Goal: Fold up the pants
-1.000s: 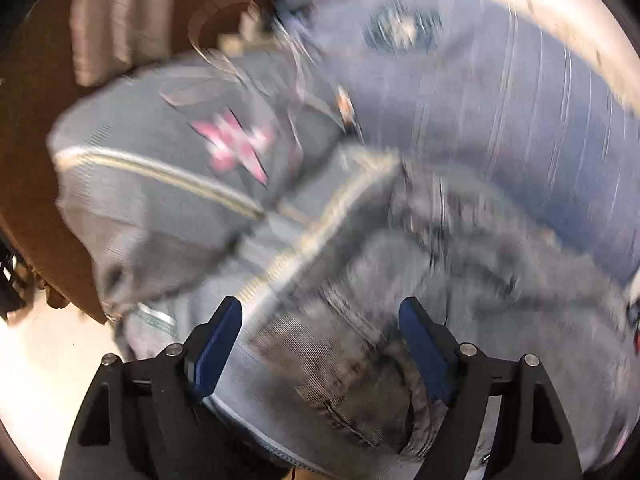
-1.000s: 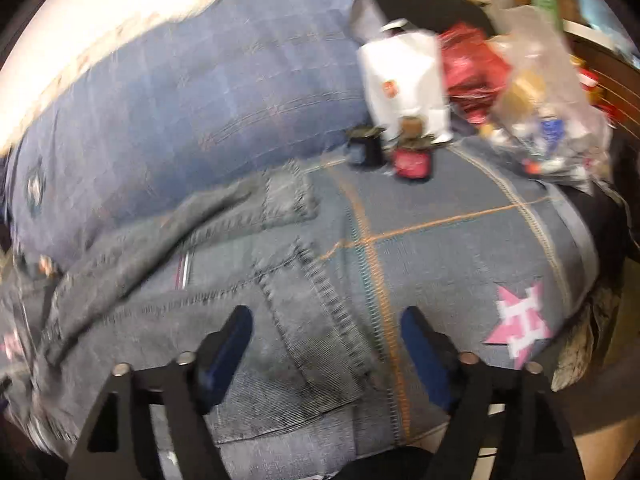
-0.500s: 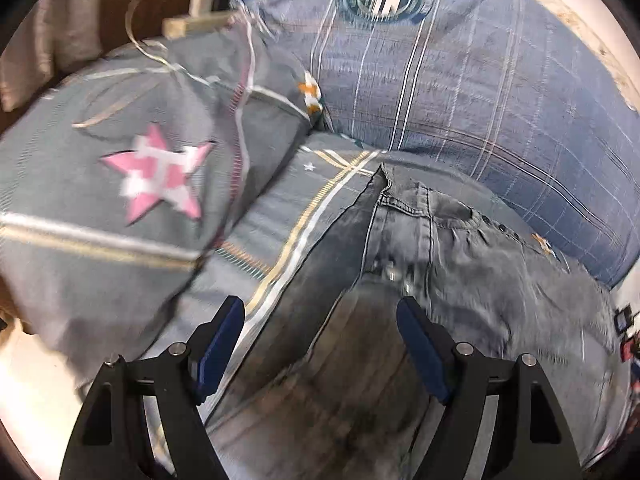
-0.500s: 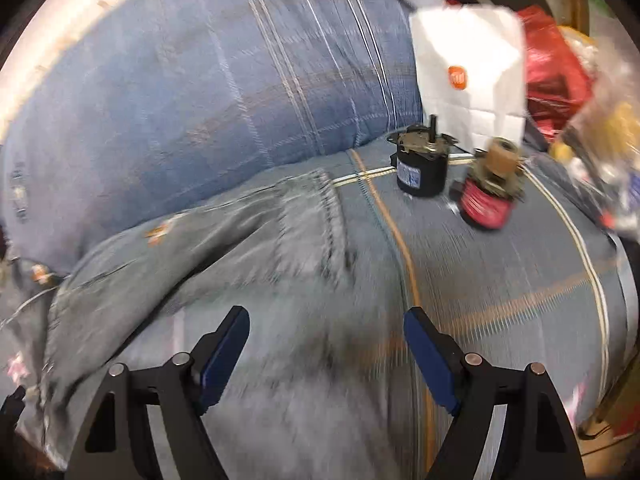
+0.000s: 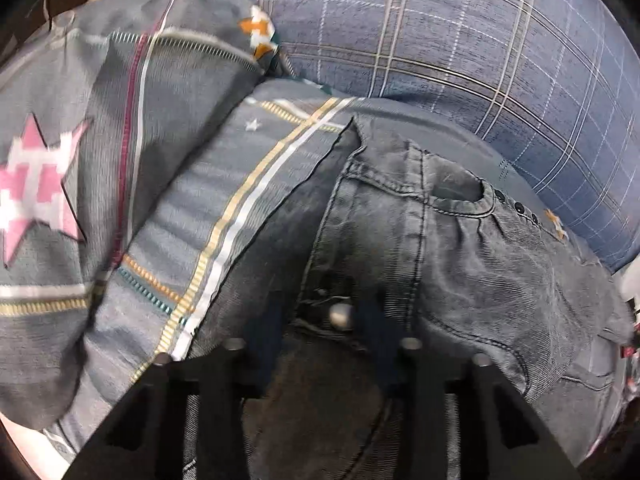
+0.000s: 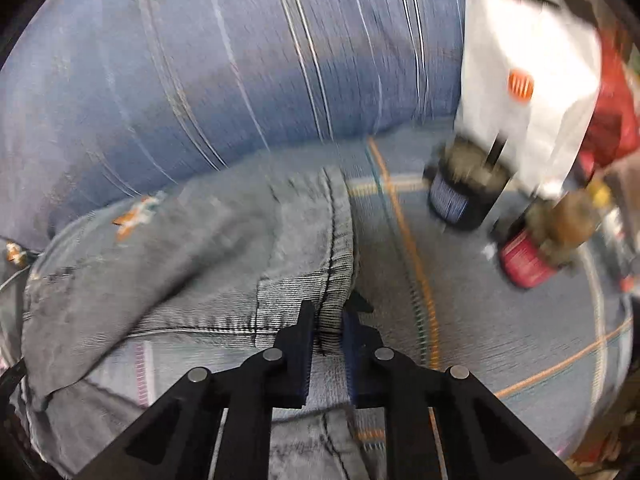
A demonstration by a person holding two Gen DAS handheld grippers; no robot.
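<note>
Grey denim pants (image 5: 448, 248) lie on a grey striped bedsheet (image 5: 192, 208), waistband and metal button (image 5: 340, 316) toward the left gripper. My left gripper (image 5: 324, 320) is blurred and half closed around the waistband at the button; its hold is unclear. In the right wrist view the pants (image 6: 192, 256) spread to the left. My right gripper (image 6: 326, 320) is shut on the pants' hem edge (image 6: 336, 264), with denim pinched between the fingers.
A blue plaid cushion (image 5: 460, 28) backs the bed. A grey pillow with a pink star (image 5: 36, 188) lies at left. A white paper bag (image 6: 524, 80), a black motor (image 6: 460, 196) and a red motor (image 6: 532, 256) sit at right on the sheet.
Both grippers moved down onto the pants and narrowed from wide open. The right one has closed on the hem edge; the left one has closed in around the waistband button.
</note>
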